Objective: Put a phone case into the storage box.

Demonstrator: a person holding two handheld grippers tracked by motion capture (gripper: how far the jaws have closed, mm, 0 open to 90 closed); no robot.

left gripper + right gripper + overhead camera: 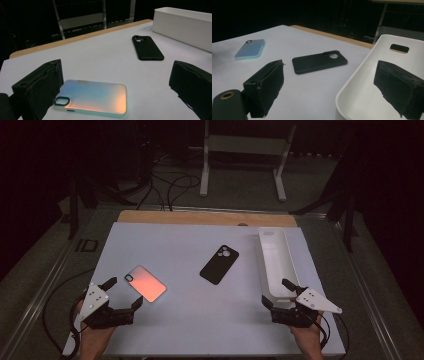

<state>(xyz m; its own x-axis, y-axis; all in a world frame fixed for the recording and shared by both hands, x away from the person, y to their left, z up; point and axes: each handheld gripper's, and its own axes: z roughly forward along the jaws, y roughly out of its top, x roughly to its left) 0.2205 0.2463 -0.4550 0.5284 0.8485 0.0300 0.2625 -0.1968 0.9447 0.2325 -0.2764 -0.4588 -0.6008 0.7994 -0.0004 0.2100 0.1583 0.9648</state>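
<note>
Evidently the left tool (124,292), jaws wide and empty, straddles the iridescent phone case (145,283) at lower left of the tabletop (185,330), its long axis diagonal; the right tool (278,293) (also wide) probably straddles the white tray's (276,262) near rim.

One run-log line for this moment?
left tool: open, at iridescent case | right tool: open, straddling white bin rim | black case: untouched
</note>
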